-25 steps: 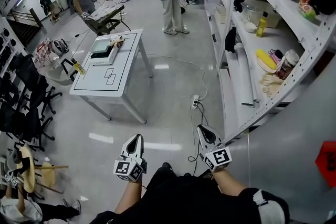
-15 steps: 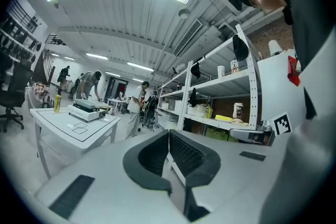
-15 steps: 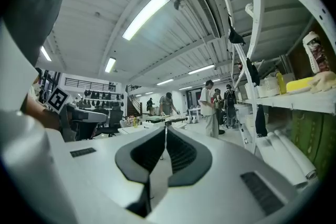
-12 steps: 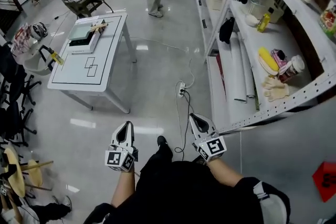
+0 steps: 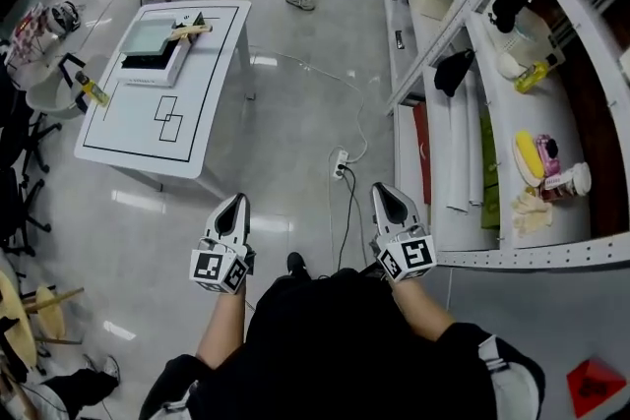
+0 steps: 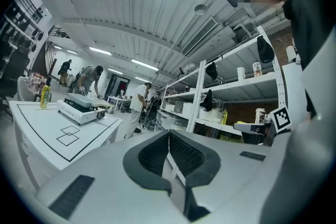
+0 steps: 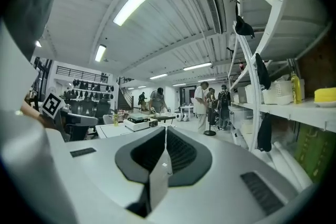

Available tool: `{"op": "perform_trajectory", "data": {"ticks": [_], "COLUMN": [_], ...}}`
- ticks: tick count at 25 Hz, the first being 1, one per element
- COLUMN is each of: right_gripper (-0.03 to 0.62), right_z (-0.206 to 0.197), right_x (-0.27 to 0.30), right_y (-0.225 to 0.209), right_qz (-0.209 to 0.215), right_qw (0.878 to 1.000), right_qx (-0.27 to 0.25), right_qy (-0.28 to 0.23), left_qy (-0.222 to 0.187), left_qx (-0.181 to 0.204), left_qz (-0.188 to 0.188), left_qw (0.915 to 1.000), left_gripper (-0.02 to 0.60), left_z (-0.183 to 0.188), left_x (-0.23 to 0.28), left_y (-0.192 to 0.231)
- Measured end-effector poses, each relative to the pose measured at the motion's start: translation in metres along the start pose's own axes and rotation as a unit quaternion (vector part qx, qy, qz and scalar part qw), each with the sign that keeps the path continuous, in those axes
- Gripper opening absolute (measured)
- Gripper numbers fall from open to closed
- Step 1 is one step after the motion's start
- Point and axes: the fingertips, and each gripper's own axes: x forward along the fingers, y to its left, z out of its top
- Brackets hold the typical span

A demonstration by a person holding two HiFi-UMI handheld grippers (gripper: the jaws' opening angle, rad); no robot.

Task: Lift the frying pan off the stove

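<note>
Well short of the desk [image 5: 123,135]: left gripper [image 5: 236,203], right gripper [image 5: 384,193], fingers [image 7: 178,152] pressed together, empty; I'd reach the stove [image 5: 150,40] before spreading them.

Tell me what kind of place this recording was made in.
Probably a robotics lab or workshop, not a home kitchen. A white table with black outlines bears a portable stove. Open metal shelving holds assorted household goods, and a power strip lies on the polished floor.
</note>
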Motion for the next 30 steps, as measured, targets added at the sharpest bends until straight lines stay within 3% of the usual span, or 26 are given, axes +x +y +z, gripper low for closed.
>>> {"op": "perform_trajectory", "data": {"ticks": [3,6,13,18,25,30], "right_gripper": [0.023,0.023,0.023,0.023,0.025,0.025], "right_z": [0.025,0.042,0.031,0.03,0.081,0.093], "right_x": [0.023,0.043,0.108,0.18,0.277,0.348], "right_y": [-0.003,-0.006,-0.025,-0.05,-0.112,-0.152], "right_qz": [0.004,0.018,0.051,0.098,0.168,0.207], "right_qw": [1.0,0.999,0.998,0.994,0.983,0.975], "right_qx": [0.016,-0.012,-0.006,0.012,0.016,0.022], "right_qy": [-0.024,-0.044,-0.041,-0.055,-0.067,-0.083], "left_qy": [-0.001,-0.003,0.001,0.006,-0.02,-0.025], "left_qx": [-0.007,-0.01,-0.018,-0.015,0.003,0.018], "left_qz": [-0.007,-0.012,-0.005,0.028,0.076,0.108], "left_qw": [0.9999,0.9999,0.9998,0.9995,0.9969,0.9937], "left_gripper": [0.017,0.017,0.017,0.017,0.017,0.017], "left_z": [0.008,0.007,0.008,0.011,0.072,0.086], "left_x": [0.023,0.043,0.091,0.142,0.232,0.293], "left_y": [0.012,0.024,0.049,0.074,0.083,0.107]}}
